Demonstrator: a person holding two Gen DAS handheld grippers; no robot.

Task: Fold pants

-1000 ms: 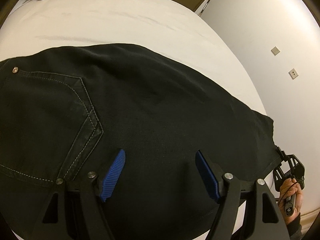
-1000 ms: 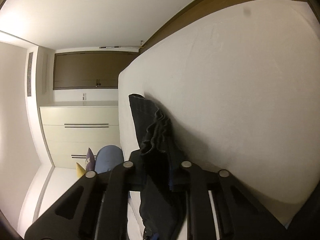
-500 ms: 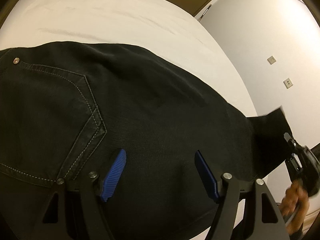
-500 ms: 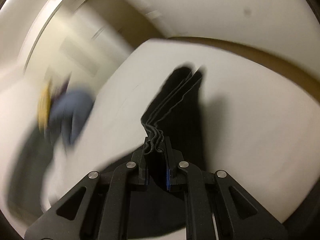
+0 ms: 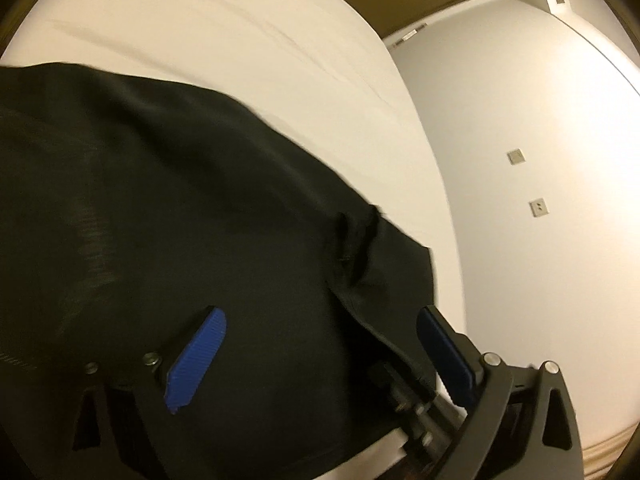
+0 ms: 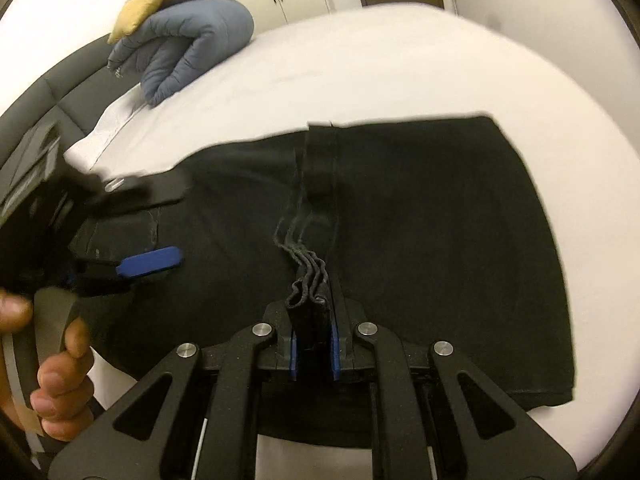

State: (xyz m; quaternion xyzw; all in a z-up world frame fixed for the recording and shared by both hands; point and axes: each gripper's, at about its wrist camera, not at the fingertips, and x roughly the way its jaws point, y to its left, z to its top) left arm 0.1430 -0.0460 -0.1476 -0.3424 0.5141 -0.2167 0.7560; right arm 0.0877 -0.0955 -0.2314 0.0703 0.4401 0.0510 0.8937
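Observation:
Black pants point(image 6: 440, 220) lie folded over on the white bed point(image 6: 400, 60). My right gripper point(image 6: 312, 344) is shut on the bunched leg ends, holding them just above the pants' upper part. In the left wrist view the pants point(image 5: 180, 200) fill the left half, with the folded-over leg end rumpled near the right finger. My left gripper point(image 5: 320, 356) hovers over the cloth; its jaws are opening wide and its blue pads point(image 5: 196, 360) press on nothing. The right wrist view also catches the left gripper point(image 6: 160, 224) at the left, held by a hand point(image 6: 60, 380).
A blue-grey quilted bundle point(image 6: 192, 44) and a yellow cushion point(image 6: 148, 0) sit at the head of the bed by a dark headboard point(image 6: 48, 100). A white wall with two sockets point(image 5: 516, 156) runs along the bed's far side. Bare sheet point(image 5: 240, 40) lies beyond the pants.
The right gripper swung the leg ends across from the bed's edge and over the pants, rolling as it went. The left gripper's jaws widened and it tilted.

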